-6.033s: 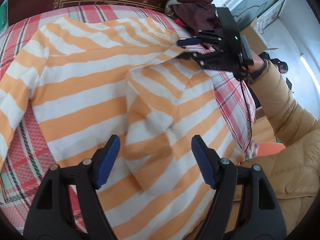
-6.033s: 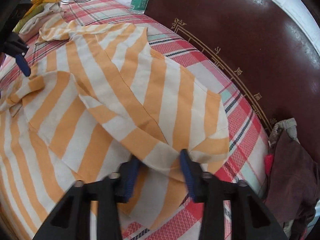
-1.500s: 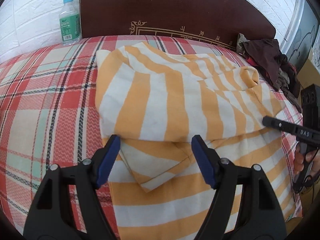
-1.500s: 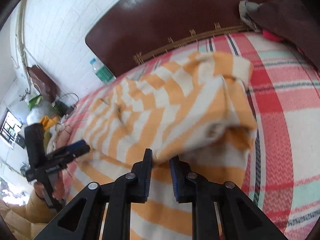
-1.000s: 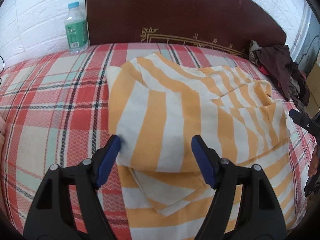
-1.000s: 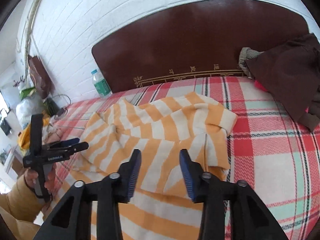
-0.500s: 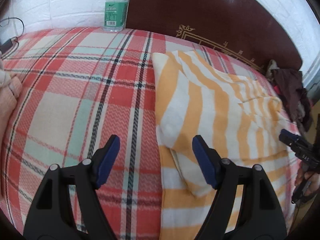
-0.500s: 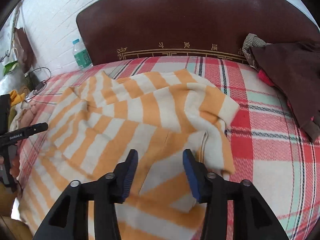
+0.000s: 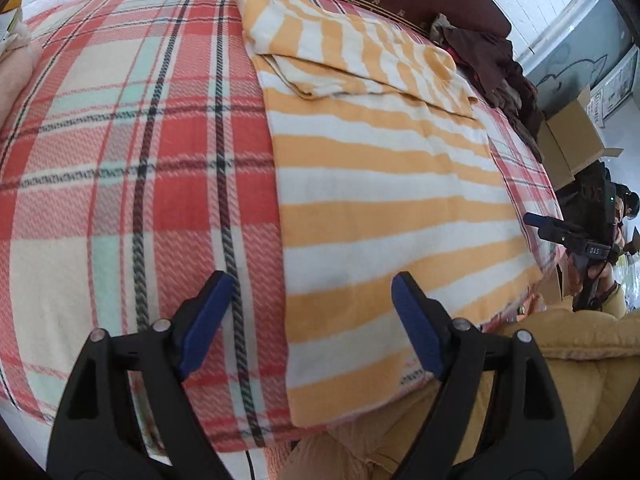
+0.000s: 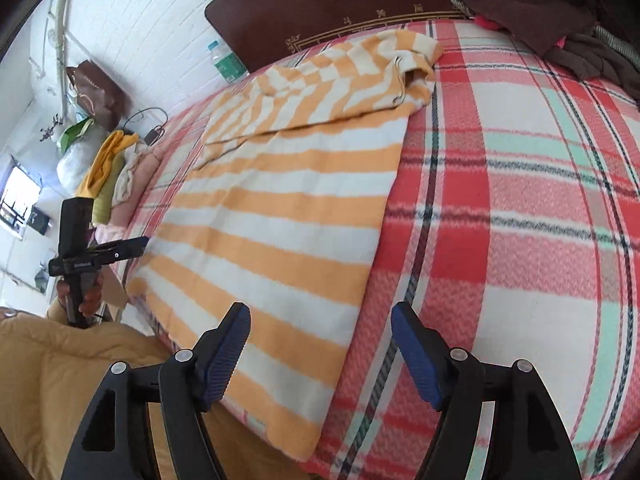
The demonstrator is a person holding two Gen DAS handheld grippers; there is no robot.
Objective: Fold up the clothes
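Note:
An orange-and-white striped shirt (image 9: 376,184) lies flat on the plaid bed, its sleeves folded in over the top near the headboard; it also shows in the right wrist view (image 10: 280,208). My left gripper (image 9: 310,320) is open and empty, low over the shirt's near left hem corner. My right gripper (image 10: 320,344) is open and empty over the near right hem corner. Each gripper shows in the other's view, the right one (image 9: 560,232) and the left one (image 10: 104,256).
The red plaid blanket (image 9: 120,160) covers the bed. A dark headboard (image 10: 320,12) stands at the far end, with a water bottle (image 10: 224,64) beside it. Dark clothes (image 10: 560,20) are piled at the far right. Folded clothes (image 10: 116,168) lie at the left. A cardboard box (image 9: 568,148) is beyond the bed.
Both grippers have let go of the folded sleeves and pulled back from the headboard end to the hem at the near edge of the bed. Both are open.

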